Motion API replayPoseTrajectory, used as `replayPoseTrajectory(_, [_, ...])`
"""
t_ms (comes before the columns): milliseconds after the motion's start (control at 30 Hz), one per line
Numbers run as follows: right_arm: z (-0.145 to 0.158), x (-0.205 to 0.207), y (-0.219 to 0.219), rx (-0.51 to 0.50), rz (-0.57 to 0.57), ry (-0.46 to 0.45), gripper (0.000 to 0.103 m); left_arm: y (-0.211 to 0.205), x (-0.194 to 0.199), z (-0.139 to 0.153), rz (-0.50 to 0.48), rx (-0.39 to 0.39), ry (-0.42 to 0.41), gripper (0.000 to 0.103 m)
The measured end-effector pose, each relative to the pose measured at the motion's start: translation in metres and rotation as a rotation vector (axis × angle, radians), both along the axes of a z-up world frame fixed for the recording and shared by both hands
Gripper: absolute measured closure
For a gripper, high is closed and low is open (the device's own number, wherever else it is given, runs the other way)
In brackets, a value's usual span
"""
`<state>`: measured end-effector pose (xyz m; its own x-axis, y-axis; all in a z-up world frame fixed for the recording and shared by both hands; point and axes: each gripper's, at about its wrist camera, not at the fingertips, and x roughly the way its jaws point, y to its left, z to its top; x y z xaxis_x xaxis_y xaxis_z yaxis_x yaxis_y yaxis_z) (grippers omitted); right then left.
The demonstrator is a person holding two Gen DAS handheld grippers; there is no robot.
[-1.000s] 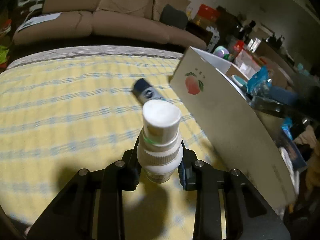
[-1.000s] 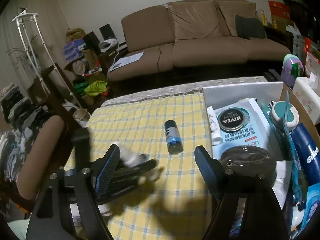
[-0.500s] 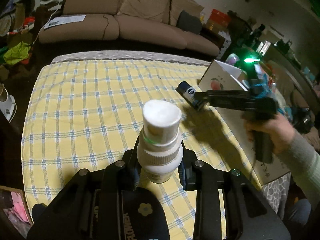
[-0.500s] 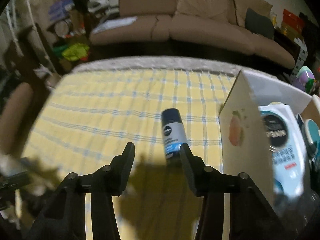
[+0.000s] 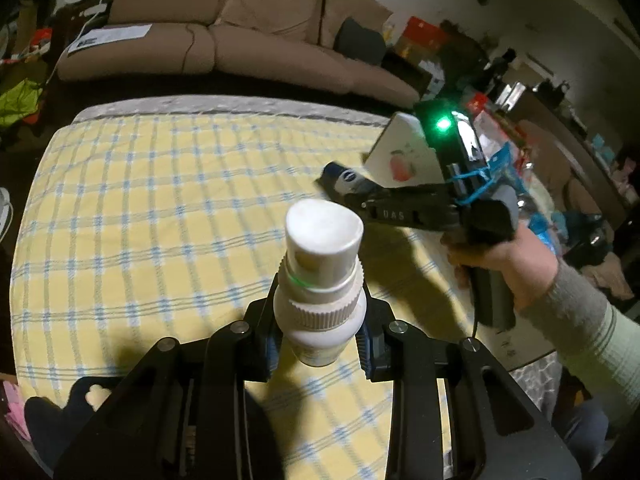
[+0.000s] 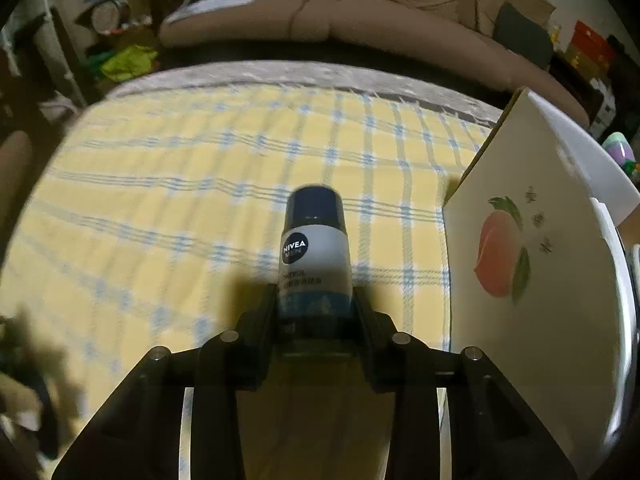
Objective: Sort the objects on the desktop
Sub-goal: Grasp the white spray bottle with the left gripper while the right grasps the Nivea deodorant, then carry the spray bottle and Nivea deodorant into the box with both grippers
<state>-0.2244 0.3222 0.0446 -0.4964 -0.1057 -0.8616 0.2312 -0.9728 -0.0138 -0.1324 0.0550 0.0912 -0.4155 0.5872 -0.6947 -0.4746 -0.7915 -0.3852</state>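
My left gripper (image 5: pixel 319 347) is shut on a white pump bottle (image 5: pixel 322 276) with a white cap, held above the yellow checked tablecloth (image 5: pixel 152 216). My right gripper (image 6: pixel 315 309) has its jaws closed around the lower end of a Nivea Men bottle (image 6: pixel 315 248) with a dark blue cap, lying on the cloth. In the left wrist view the right gripper (image 5: pixel 352 196) reaches from the right onto that bottle (image 5: pixel 345 179). A white box with a peach print (image 6: pixel 536 280) stands just right of the bottle.
The peach box (image 5: pixel 402 156) stands at the table's right edge. A brown sofa (image 5: pixel 224 36) stands behind the table. Cluttered shelves and boxes (image 5: pixel 532 116) fill the room on the right. The person's right hand and sleeve (image 5: pixel 560 292) cross the right side.
My right gripper came down to the Nivea bottle and its jaws closed around it. My left gripper has kept the white bottle and pulled back from the box.
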Motion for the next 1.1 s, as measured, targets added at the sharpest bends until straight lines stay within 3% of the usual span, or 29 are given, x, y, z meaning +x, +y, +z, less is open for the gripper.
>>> replayPoseTrajectory(200, [0.069, 0.032, 0.021, -0.138, 0.029, 0.058, 0.067, 0.043, -0.002, 0.04, -0.045, 0.044, 0.031, 0.075])
replayPoseTrajectory(300, [0.109, 0.039, 0.058, -0.209, -0.013, 0.098, 0.067, 0.078, -0.011, 0.062, -0.072, 0.075, 0.043, 0.075])
replayPoseTrajectory(400, [0.133, 0.036, 0.098, -0.216, -0.072, 0.13, 0.067, 0.12, -0.026, 0.077, -0.102, 0.103, 0.029, 0.075])
replayPoseTrajectory(500, [0.137, 0.033, 0.143, -0.202, -0.152, 0.124, 0.067, 0.166, -0.042, 0.083, -0.138, 0.114, 0.01, 0.075])
replayPoseTrajectory(633, [0.115, 0.028, 0.192, -0.209, -0.228, 0.082, 0.067, 0.225, -0.067, 0.075, -0.176, 0.099, -0.04, 0.075])
replayPoseTrajectory(833, [0.113, 0.03, 0.218, -0.326, -0.233, 0.098, 0.065, 0.276, -0.097, 0.047, -0.173, 0.015, -0.094, 0.075])
replayPoseTrajectory(867, [0.116, 0.031, 0.221, -0.326, -0.246, 0.103, 0.064, 0.278, -0.098, 0.046, -0.163, 0.004, -0.09, 0.073])
replayPoseTrajectory(933, [0.124, 0.037, 0.227, -0.383, -0.229, 0.123, 0.064, 0.278, -0.101, 0.043, -0.153, -0.007, -0.086, 0.057])
replayPoseTrajectory(1000, [0.14, 0.046, 0.235, -0.402, -0.228, 0.168, 0.064, 0.278, -0.101, 0.043, -0.147, -0.015, -0.082, 0.03])
replayPoseTrajectory(1100, [0.166, 0.069, 0.246, -0.419, -0.221, 0.227, 0.064, 0.272, -0.098, 0.049, -0.132, -0.004, -0.067, 0.022])
